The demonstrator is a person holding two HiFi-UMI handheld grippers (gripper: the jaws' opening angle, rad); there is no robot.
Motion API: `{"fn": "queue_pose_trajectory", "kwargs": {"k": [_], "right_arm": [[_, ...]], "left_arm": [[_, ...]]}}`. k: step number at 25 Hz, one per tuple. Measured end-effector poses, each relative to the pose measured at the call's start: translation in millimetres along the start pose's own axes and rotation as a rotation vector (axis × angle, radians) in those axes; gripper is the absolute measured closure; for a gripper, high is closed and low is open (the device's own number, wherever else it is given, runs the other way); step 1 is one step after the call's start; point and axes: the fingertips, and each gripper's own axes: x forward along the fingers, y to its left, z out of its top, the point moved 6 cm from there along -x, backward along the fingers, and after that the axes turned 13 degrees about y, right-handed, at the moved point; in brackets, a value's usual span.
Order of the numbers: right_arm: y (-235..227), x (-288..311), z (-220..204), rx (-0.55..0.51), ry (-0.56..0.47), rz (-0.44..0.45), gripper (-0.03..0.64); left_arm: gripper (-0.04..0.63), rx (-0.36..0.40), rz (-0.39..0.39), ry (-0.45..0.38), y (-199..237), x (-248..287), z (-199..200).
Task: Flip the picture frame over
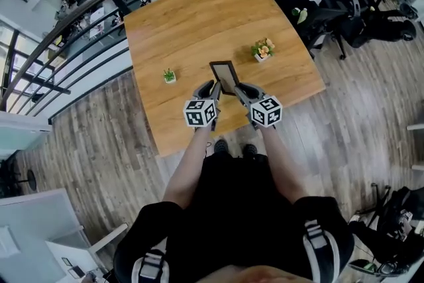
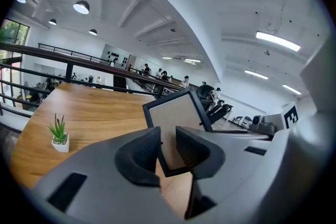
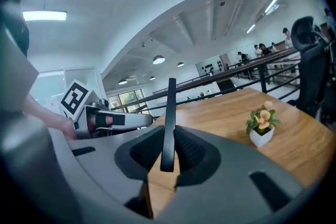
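Person (image 1: 232, 209): in dark clothes, stands at the table's near edge with both arms stretched forward.
Floor (image 1: 99, 142): wood planks on every side of the table.
Table (image 1: 199, 16): pale wooden top that bears both pots.
Flower pot (image 1: 262, 50): small and white, holds orange and pink blooms with green leaves. It stands right of the frame and a little further in.
Succulent pot (image 1: 169, 77): smaller and white, holds one spiky green plant. It stands left of the frame.
Frame (image 1: 224, 75): dark rim and pale panel, upright between the two grippers over the table's near part. It is between the pots and apart from both. Whether its lower edge touches the wood I cannot tell.
Left gripper (image 1: 214, 88): jaws closed on the frame's lower left corner, with the pale panel turned toward its camera.
Right gripper (image 1: 238, 89): jaws clamp the frame's right side, seen edge-on, one pad on each face.
Railing (image 1: 79, 16): dark bars curve round the table's far side.
Chairs (image 1: 344, 10): black office chairs beyond the right corner.
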Motion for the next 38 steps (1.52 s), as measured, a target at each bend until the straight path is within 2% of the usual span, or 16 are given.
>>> {"fn": "queue_pose_trajectory", "kwargs": {"k": [5,7,10,16,22,27,31,34,38], "right_arm": [[11,14,12,-0.136,0.034,-0.158,0.541],[18,20,14,-0.177,0.039,-0.196,0.541],[30,31,16,-0.231,0.048,-0.225,0.541],[64,48,21,-0.338,0.069,-0.253,0.541],[78,55,19,-0.482,0.121,-0.363,0.54],[90,67,20,-0.753,0.17,-0.505,0.535],[92,68,23,-0.823,0.171,-0.535,0.531],[92,71,25,-0.873,0.167,-0.544,0.529],[95,76,27,-0.942,0.172,-0.56,0.525]], "left_arm": [[0.42,0.021,-0.147,-0.028,-7,-2,13],[0.401,0.017,-0.211,-0.037,-6,-4,18],[0.391,-0.041,-0.276,-0.065,1,-8,26],[0.382,-0.213,-0.356,-0.098,20,-16,36],[0.382,-0.3,-0.347,-0.081,35,-18,32],[0.383,-0.43,-0.322,-0.098,56,-21,29],[0.402,-0.45,-0.302,-0.108,60,-20,32],[0.483,-0.475,-0.28,-0.12,68,-21,31],[0.485,-0.525,-0.287,-0.133,73,-21,31]]}}
